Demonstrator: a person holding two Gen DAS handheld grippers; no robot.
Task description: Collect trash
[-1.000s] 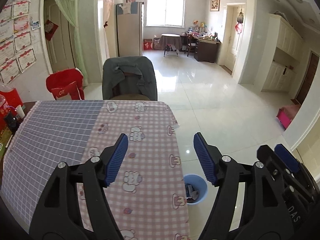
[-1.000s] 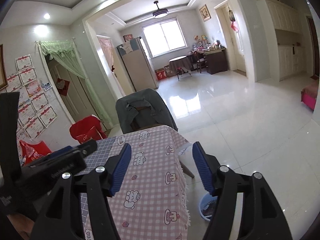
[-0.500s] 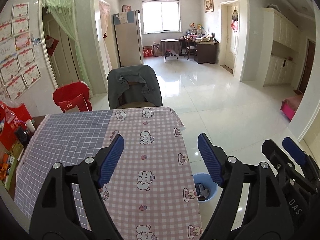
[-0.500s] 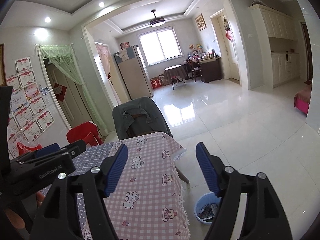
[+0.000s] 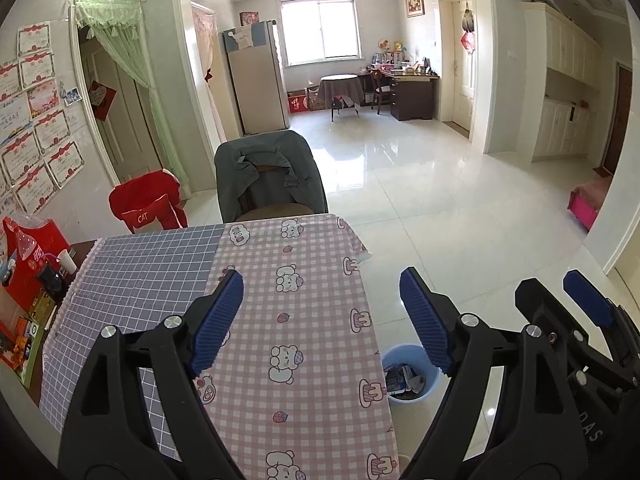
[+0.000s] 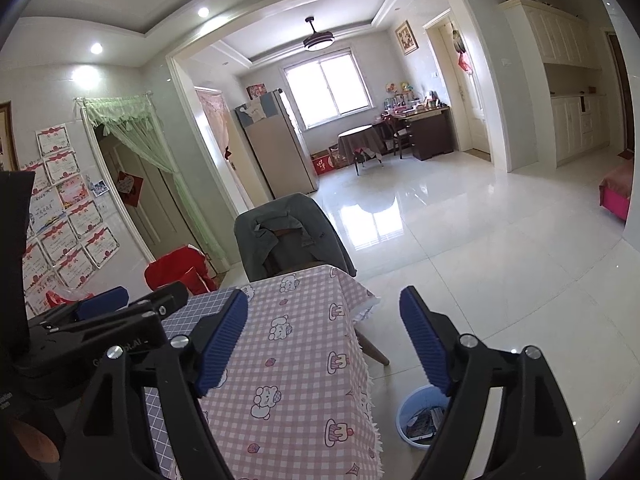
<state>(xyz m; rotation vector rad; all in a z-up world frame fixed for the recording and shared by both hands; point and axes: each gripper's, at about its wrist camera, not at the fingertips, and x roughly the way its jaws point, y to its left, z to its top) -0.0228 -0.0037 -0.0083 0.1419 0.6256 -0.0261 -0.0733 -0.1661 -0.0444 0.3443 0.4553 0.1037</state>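
Down on the floor, the blue bin [image 5: 412, 374] sits just beside the table's right long edge, w/ crumpled wrappers and paper scraps [image 5: 402, 378] inside; right wrist view shows the same bin [image 6: 420, 416] near the fringed hem of the cloth, partly hidden behind a finger.

Left gripper [image 5: 322, 322] hangs above the table's near end, jaws spread wide, nothing between the blue ribbed pads [image 5: 218, 322]. Right gripper [image 6: 324, 344] is likewise wide apart & empty, over the table's right edge. Left gripper also shows in the right wrist view as a black body at lower left [image 6: 104, 320].

Table [image 5: 288, 320] wears a pink check cloth w/ bear & strawberry prints; a grey-blue grid cloth [image 5: 132, 280] covers its left part. Red box & small clutter [image 5: 30, 264] sit at the far left edge, off the cloths.

A chair w/ a grey jacket over its back [image 5: 268, 176] stands at the table's far end, touching it. Red cushioned seat [image 5: 146, 206] is near the left wall, below certificates [image 5: 36, 120] & beside a green-curtained doorway [image 5: 120, 92].

Right of the table: wide glossy white tile floor [image 5: 460, 208] running to a back room w/ fridge [image 5: 256, 80], round table, desk & window. White cabinets [image 5: 568, 80] line the right wall; a pink piece of furniture [image 5: 588, 204] is at far right
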